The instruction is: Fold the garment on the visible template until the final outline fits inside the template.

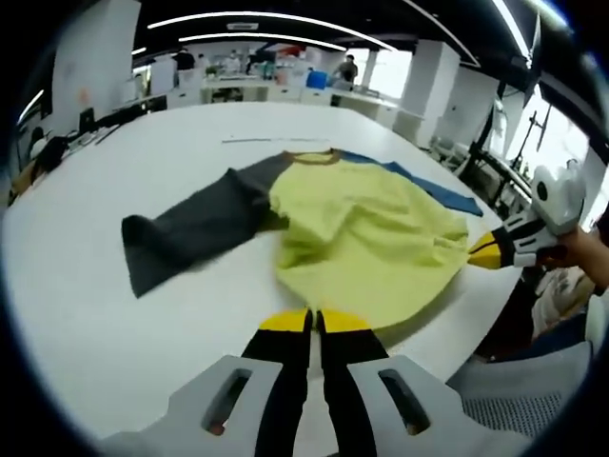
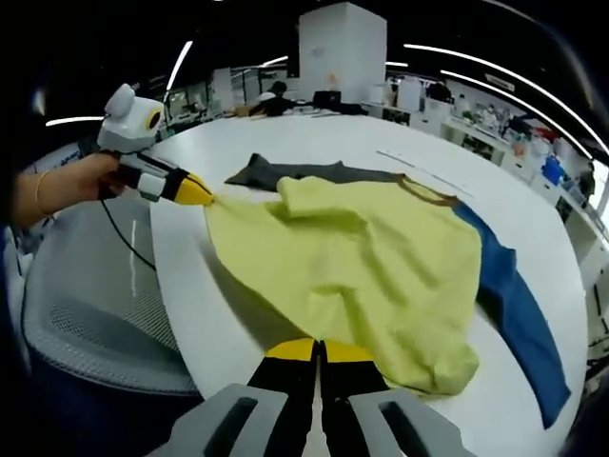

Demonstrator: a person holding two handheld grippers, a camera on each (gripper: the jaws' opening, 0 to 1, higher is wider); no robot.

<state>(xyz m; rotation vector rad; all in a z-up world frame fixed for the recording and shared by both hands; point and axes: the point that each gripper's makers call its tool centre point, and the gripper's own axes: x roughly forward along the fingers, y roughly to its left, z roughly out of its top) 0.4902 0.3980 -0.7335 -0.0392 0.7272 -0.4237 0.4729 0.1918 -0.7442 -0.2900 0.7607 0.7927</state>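
Note:
A garment with a yellow body (image 1: 366, 238), a dark grey sleeve (image 1: 190, 233) and a blue sleeve (image 1: 433, 188) lies spread on the white round table (image 1: 114, 314). My left gripper (image 1: 314, 322) is shut on the near hem of the yellow body. My right gripper (image 1: 485, 250) comes in from the right, pinching the hem's corner at the table edge. In the right gripper view, the yellow body (image 2: 371, 267) rumples toward me, the blue sleeve (image 2: 519, 314) trails right and the grey sleeve (image 2: 304, 173) lies far. My right gripper (image 2: 319, 350) is shut on the hem; my left gripper (image 2: 197, 191) grips the far-left corner.
A thin dark line (image 1: 271, 140) marks the table beyond the collar. A grey mesh chair (image 2: 86, 314) stands by the table's edge, below a hand (image 2: 67, 186). Desks and people (image 1: 347, 71) fill the room's far side.

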